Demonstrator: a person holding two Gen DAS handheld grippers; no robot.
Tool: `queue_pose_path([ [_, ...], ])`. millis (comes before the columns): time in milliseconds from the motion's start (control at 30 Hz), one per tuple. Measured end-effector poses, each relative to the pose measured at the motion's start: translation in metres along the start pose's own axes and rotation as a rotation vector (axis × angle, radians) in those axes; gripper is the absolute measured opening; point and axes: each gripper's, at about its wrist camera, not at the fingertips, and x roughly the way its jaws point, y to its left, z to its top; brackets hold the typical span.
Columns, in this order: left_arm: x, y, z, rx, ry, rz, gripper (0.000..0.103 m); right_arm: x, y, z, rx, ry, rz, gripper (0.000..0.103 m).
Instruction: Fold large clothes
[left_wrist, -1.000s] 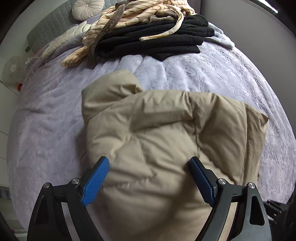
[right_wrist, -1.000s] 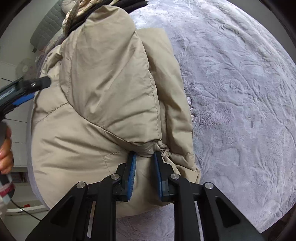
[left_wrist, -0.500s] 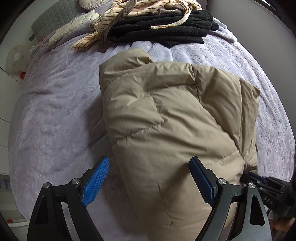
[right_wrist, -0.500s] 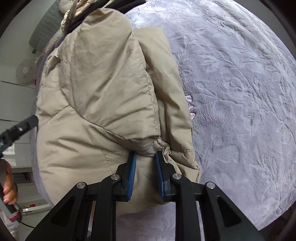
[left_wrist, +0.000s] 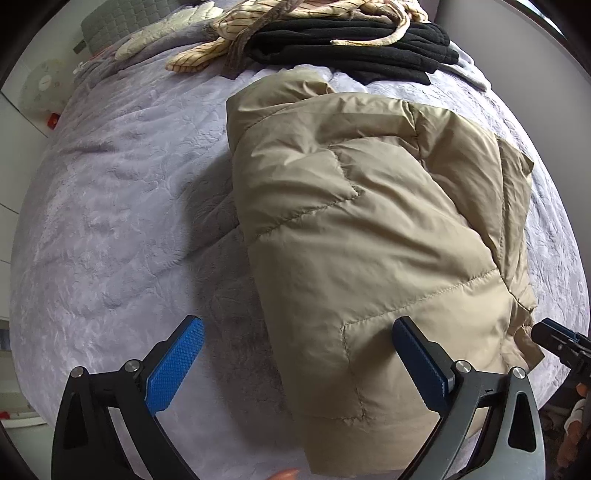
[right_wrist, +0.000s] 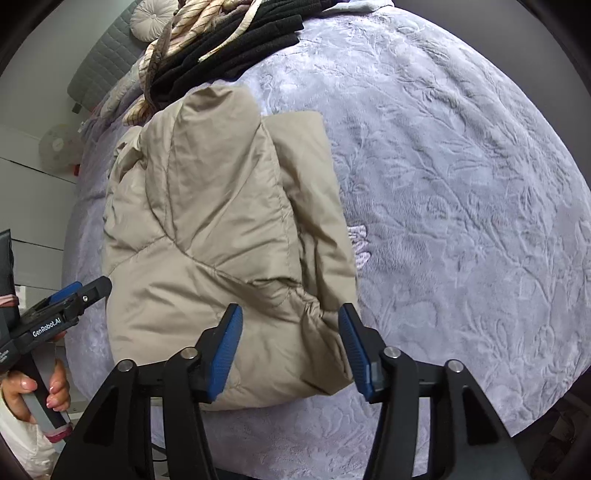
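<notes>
A beige puffer jacket (left_wrist: 362, 229) lies folded into a thick bundle on the lilac bedspread (left_wrist: 122, 206); it also shows in the right wrist view (right_wrist: 207, 236). My left gripper (left_wrist: 295, 365) is open and empty, hovering over the jacket's near left edge. My right gripper (right_wrist: 291, 347) is open, its blue pads either side of the jacket's gathered cuff at the near right corner, not gripping. The left gripper also shows at the left edge of the right wrist view (right_wrist: 74, 299).
A pile of black and cream striped clothes (left_wrist: 332, 40) lies at the far end of the bed, with a round cushion (right_wrist: 151, 18) and grey headboard (right_wrist: 99, 66) behind. The bedspread (right_wrist: 461, 206) stretches to the right. A white fan (left_wrist: 40, 88) stands at left.
My right gripper opened and let go of the jacket's cuff. My left gripper drew back and to the left, so the jacket now sits to the right in its view.
</notes>
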Motion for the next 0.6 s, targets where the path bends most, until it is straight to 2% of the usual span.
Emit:
queue_pose_path([
  [33,0.001,0.002,0.0,-0.009,0.0,-0.007,0.102,0.0,-0.002,0.004,0.0,-0.001,0.003,0.067],
  [100,0.004,0.004,-0.001,-0.024,0.0,-0.021,0.102,0.0,-0.005,0.009,-0.005,-0.003,0.011,0.083],
  [333,0.014,0.017,0.0,-0.087,0.021,-0.107,0.102,0.014,-0.019,0.016,-0.012,-0.016,0.032,0.092],
  [367,0.016,0.019,0.001,-0.098,0.026,-0.126,0.102,0.017,-0.022,0.018,-0.013,-0.015,0.034,0.102],
  [500,0.026,0.029,0.003,-0.128,0.046,-0.228,0.102,0.028,-0.032,0.031,-0.012,0.011,0.087,0.103],
  [600,0.042,0.042,0.006,-0.165,0.093,-0.37,0.102,0.038,-0.038,0.041,-0.011,0.062,0.147,0.103],
])
